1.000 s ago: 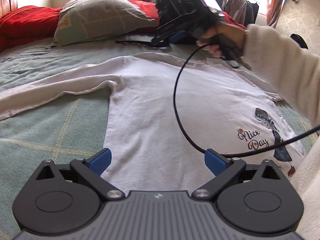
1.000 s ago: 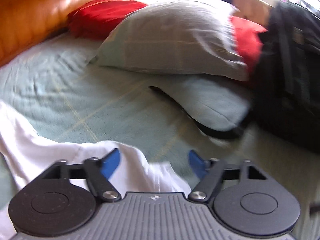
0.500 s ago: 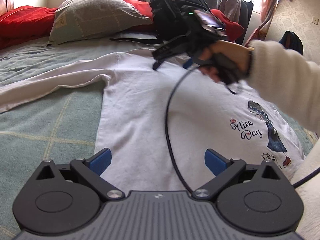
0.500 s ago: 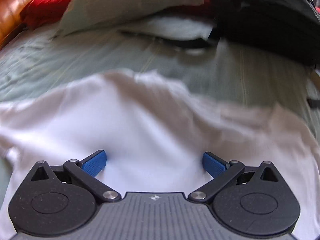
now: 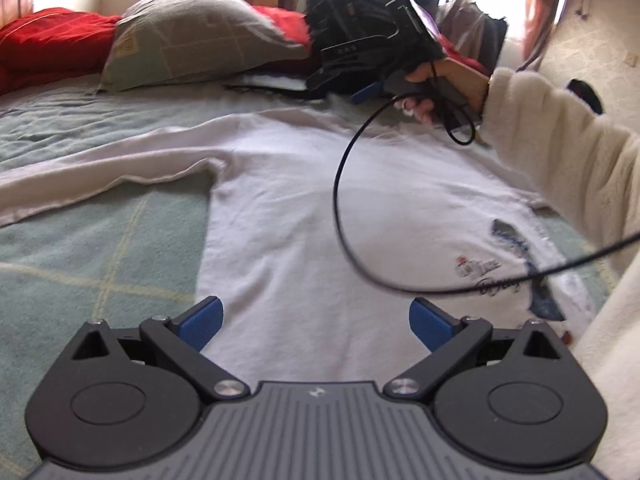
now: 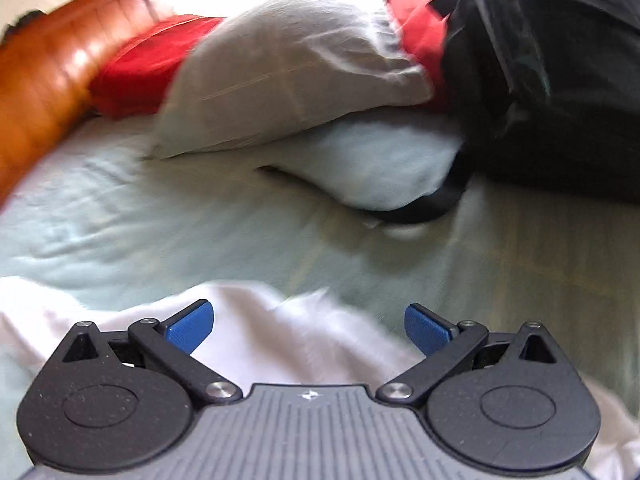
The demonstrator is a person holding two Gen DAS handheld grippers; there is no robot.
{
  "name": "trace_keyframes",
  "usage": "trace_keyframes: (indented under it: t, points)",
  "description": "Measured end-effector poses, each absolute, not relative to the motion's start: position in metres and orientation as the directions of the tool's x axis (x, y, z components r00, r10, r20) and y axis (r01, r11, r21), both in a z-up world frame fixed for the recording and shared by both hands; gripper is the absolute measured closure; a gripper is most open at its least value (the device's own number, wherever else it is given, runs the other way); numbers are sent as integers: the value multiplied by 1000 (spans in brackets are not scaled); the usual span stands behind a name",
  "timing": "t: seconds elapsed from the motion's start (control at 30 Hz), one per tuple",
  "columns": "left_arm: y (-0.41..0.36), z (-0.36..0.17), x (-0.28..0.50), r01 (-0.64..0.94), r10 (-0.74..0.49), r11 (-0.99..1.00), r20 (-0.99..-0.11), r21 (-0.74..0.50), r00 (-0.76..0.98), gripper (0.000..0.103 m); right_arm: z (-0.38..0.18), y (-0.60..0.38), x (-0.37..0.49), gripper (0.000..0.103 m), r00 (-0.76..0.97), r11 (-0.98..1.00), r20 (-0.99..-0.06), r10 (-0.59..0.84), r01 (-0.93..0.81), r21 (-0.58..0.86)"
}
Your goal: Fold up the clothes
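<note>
Far left, the shirt's sleeve [image 5: 100, 178] lies stretched out across the bed [image 5: 80, 264], straight and flat so that it can be turned in over the body as one piece. Next, my left claw [image 5: 316, 322] hangs low over the hem end of the shirt [image 5: 288, 216], released, its blue pads [image 5: 200, 322] spread with nothing between them; I judge it waits here because the hem is the edge it would lift. The shirt lies spread full length down the bed, collar toward the pillow [image 5: 192, 40], print [image 5: 512, 268] toward the right; not one fold is made yet. Its flatness is the point: a smooth cloth gives straight creases.

Further right, my right claw [image 5: 348, 88] is held out over the collar end, near the bag [image 5: 344, 8], its cable [image 5: 340, 184] looping across the shirt. In its own view, the claw [image 6: 309, 326] stands fully released, pads [image 6: 426, 328] wide apart, the shirt's edge [image 6: 248, 312] lying below them and not pinched. I judge it is placed to take the shoulder. My sleeve [image 5: 560, 168] crosses the right side.
</note>
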State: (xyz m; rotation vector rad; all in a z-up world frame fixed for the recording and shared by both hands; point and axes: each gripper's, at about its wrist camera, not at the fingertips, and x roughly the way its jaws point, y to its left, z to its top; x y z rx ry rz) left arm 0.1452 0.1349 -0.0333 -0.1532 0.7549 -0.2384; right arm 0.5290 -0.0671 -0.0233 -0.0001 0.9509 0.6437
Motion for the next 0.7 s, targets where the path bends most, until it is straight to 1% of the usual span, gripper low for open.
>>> trace_keyframes:
  t: [0.07,0.1,0.2,0.27,0.33,0.43,0.5,0.6,0.7]
  points:
    - [131,-29,145,178,-285,957,-646,-227,708,4,-26,-66,526,0,300,758,-755,583,-534,374]
    - [129,-28,145,184,-290,956,-644,-228,708,4,-29,-62,525,0,269,740,-753,601,-543,397]
    - [126,-29,146,187,-289,957,-653,-223,700,3,-47,-40,528,0,246,741,-769,590,-542,396]
    - [126,-30,147,180,-281,959,-660,-219,697,3,-61,-26,534,0,278,773,-792,544,-533,344]
    - [128,-31,148,170,-275,960,-662,-220,697,3,-70,-15,539,0,363,800,-784,503,-538,265]
    - [131,-30,150,158,-273,960,-660,-229,700,3,-73,-9,549,0,426,809,-744,515,-528,258]
    - [132,-28,150,159,-280,958,-652,-240,705,3,-73,-11,557,0,430,815,-742,514,-516,265]
    - [131,-24,148,181,-302,951,-635,-249,711,3,-54,-30,557,0,462,832,-729,505,-483,271]
    - [125,-20,147,218,-332,942,-621,-254,710,3,-30,-64,548,0,521,857,-721,456,-475,199]
